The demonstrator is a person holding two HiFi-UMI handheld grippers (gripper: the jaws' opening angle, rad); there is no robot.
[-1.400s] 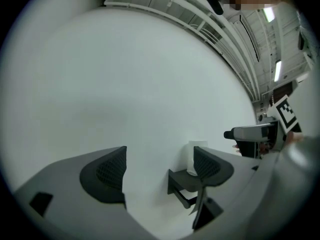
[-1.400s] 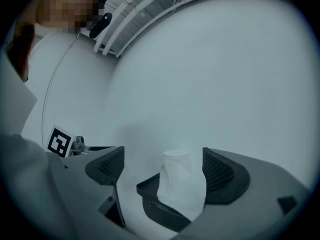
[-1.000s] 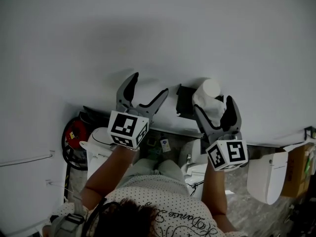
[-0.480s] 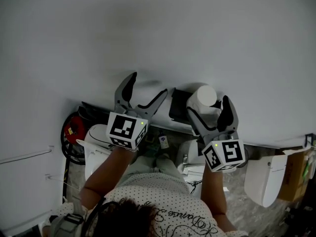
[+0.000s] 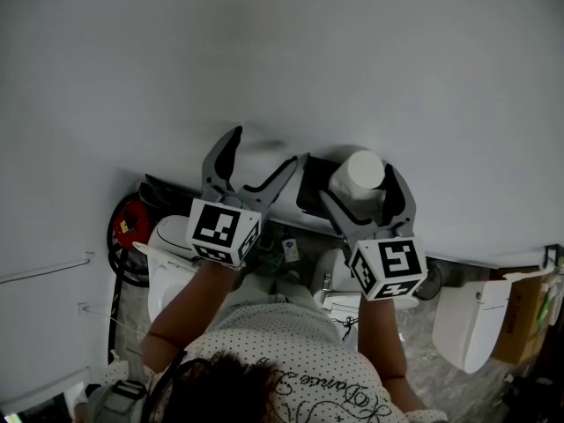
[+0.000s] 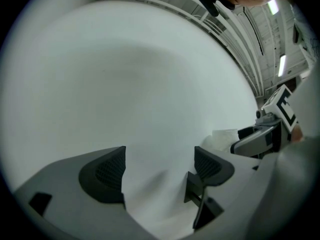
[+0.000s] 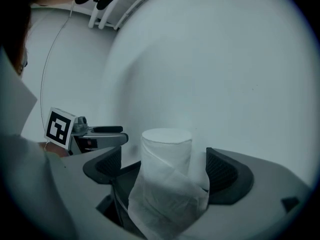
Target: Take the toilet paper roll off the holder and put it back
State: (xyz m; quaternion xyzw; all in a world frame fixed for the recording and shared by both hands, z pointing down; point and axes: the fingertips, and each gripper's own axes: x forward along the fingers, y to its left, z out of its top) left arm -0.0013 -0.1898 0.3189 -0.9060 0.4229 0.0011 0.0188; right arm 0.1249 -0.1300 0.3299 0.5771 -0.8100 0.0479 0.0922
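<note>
While both tools point at the white wall (image 5: 264, 51), we log them in turn. On the left tool (image 5: 267, 146) the jaws are spread wide and hold nothing. In the left gripper view only bare wall lies between its pads.

On the right tool (image 5: 357, 183) the jaws are spread just as wide, one on each side of the toilet paper roll (image 5: 363, 170). In the right gripper view the roll stands upright between the pads, flat end up, with a loose sheet draped down its front. We see a clear gap at the pad on the roll's 9 o'clock side. At 3 o'clock the sheet overlaps the pad's edge, and we cannot tell whether they touch.

The roll's lower part meets the black holder (image 5: 313, 183), which shows dark below it. We cannot tell whether the roll is fully seated.

In the head view the holder sits at 9 o'clock of the roll, between the two tools, and the left tool's nearer fingertip ends just beside it.

Toward 6 o'clock we see the person's arms and a dotted shirt (image 5: 291, 359). A white fixture (image 5: 467, 320) lies at 4 o'clock. A red item (image 5: 128, 227) at 8 o'clock is too dim to identify.
</note>
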